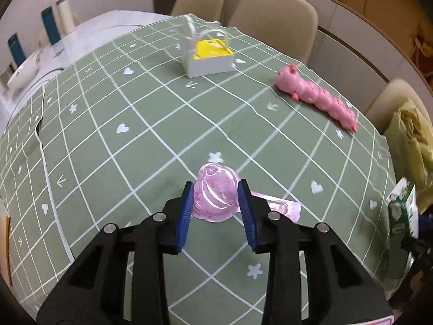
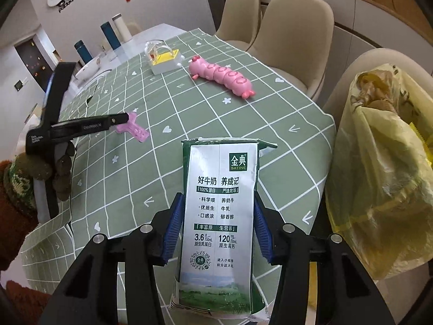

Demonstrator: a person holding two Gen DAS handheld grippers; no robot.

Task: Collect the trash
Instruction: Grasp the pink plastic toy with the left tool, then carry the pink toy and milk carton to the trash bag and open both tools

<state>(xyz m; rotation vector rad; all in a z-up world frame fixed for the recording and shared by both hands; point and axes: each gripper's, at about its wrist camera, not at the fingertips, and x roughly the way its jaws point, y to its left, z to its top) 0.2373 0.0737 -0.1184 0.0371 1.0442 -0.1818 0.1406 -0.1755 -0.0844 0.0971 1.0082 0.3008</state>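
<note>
Already both tongs are busy with rubbish. The right tongs (image 2: 216, 230) are clamped on a milk carton (image 2: 220, 211), their blue pads pressed to its two narrow sides, so the carton is carried upright above the near edge of the desk (image 2: 189, 103) with its printed white-and-green face to the camera; its top flap looks torn open, which suggests it is empty and fit for binning. Just to its right a yellow plastic bag (image 2: 379, 178) hangs open beside the desk, some crumpled waste already showing inside, and I judge the carton is held high and close to it so that it can be dropped in. The left tongs (image 1: 216, 203) straddle a pink translucent wrapper (image 1: 216, 195) that lies flat on the green checked cloth, a crinkled, glossy piece with a narrower strip trailing to one side; the pads appear to touch its edges, though whether they truly pinch it I cannot tell. Pointing steeply down suits so thin a thing, since it must be nipped off the cloth. Further back lie a pink caterpillar toy (image 1: 316, 94) and a white-and-yellow box (image 1: 209, 59), neither of which seems to be trash.
</note>
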